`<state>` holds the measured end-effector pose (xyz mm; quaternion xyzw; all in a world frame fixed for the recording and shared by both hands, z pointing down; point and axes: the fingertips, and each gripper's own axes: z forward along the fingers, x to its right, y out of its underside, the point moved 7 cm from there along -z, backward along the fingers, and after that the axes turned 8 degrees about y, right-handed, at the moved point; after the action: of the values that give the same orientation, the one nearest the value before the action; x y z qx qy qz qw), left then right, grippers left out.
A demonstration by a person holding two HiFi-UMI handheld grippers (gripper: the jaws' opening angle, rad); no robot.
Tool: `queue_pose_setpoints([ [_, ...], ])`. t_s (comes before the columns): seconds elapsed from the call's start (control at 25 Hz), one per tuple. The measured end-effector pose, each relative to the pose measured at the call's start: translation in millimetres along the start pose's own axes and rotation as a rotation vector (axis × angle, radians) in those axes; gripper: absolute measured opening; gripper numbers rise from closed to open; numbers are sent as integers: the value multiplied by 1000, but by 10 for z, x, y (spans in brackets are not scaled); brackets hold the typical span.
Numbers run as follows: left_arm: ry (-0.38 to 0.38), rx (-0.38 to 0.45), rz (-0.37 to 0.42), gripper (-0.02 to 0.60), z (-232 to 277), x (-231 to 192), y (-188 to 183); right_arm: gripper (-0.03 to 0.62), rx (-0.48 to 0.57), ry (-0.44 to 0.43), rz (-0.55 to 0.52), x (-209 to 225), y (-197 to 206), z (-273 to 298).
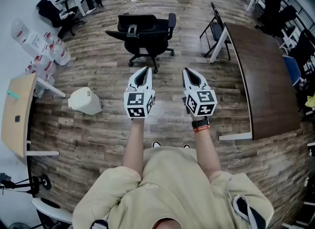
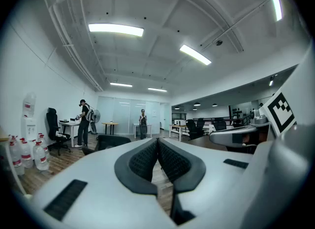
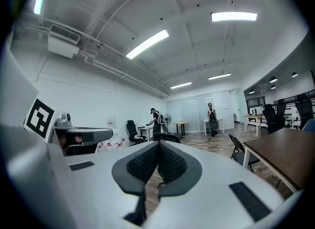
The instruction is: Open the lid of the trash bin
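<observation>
Wood floor (image 1: 98, 139) — the trash bin (image 1: 84, 101) stands shut, left of the left gripper (image 1: 144, 69) and right gripper (image 1: 187, 71), both pressed together.

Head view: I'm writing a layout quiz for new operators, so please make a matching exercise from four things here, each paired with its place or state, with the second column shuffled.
Column one:
1. trash bin
2. black office chair
3. dark brown table
4. left gripper

Column two:
a. along the right side of the view
b. on the wooden floor at the left, lid down
c. top centre, on the floor ahead of the person
d. jaws together, nothing between them

Pairs: 1-b, 2-c, 3-a, 4-d
</observation>
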<state>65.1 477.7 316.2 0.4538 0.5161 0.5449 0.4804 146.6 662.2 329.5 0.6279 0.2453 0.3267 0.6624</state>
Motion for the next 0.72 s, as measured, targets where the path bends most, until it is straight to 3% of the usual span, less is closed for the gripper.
queue_pose_setpoints([
  [0.2, -9, 6, -18, 25, -180, -516, -11, 15, 3, -13, 38, -471, -14, 332],
  [0.4, -48, 12, -42, 25, -393, -1029, -6, 15, 10, -107, 59, -982, -76, 757],
  [0.72, -235, 7, -74, 25, -1021, -2038, 89, 15, -47, -343, 19, -2214, -16, 1508],
])
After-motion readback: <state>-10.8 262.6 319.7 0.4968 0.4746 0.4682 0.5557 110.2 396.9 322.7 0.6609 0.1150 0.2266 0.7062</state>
